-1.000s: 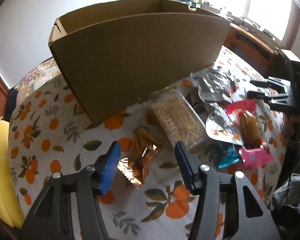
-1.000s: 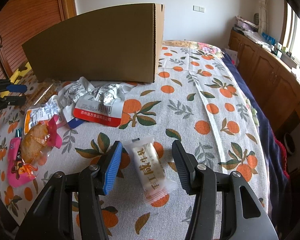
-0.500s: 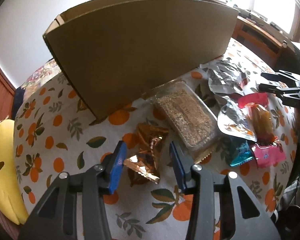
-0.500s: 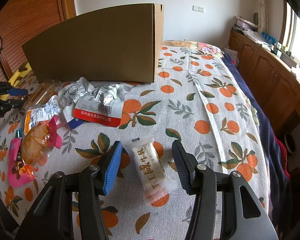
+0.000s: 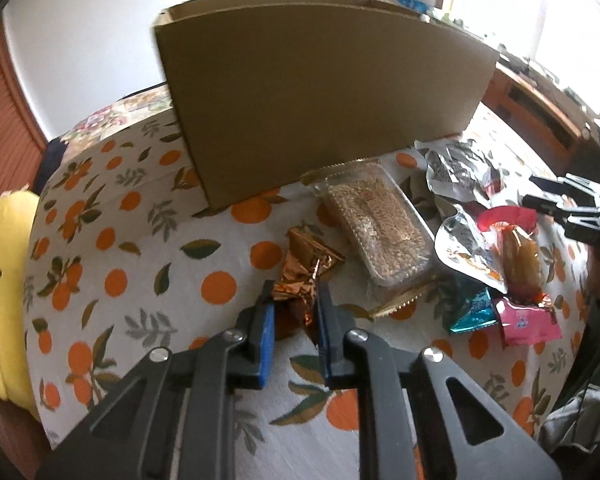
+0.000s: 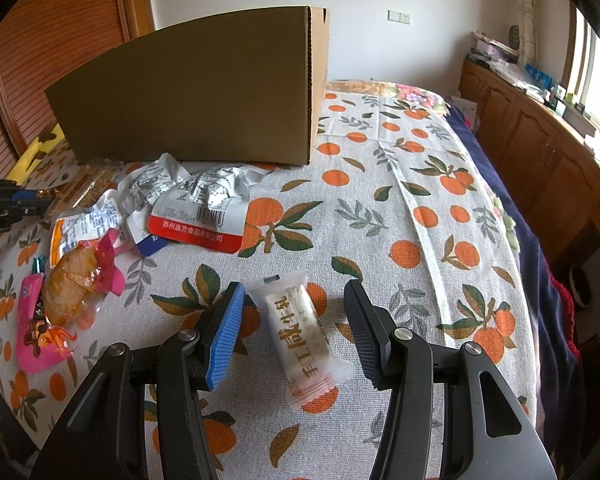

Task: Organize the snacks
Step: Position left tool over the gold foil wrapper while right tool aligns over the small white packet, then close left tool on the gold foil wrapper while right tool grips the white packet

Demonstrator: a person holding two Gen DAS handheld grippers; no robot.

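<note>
Fingers of left gripper (image 5: pixel 294 306) pinch the bronze foil wrapper (image 5: pixel 306 266) for boxing in the cardboard box (image 5: pixel 324 92); right gripper (image 6: pixel 294 312) gapes astride the white nougat packet (image 6: pixel 300 330), pre-grasp.

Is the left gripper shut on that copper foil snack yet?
Shut: the left gripper has both blue fingers pressed against the copper foil snack.

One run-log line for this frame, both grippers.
left hand-held gripper: shut on copper foil snack | right hand-held gripper: open, straddling white nougat packet | cardboard box: beyond snacks
</note>
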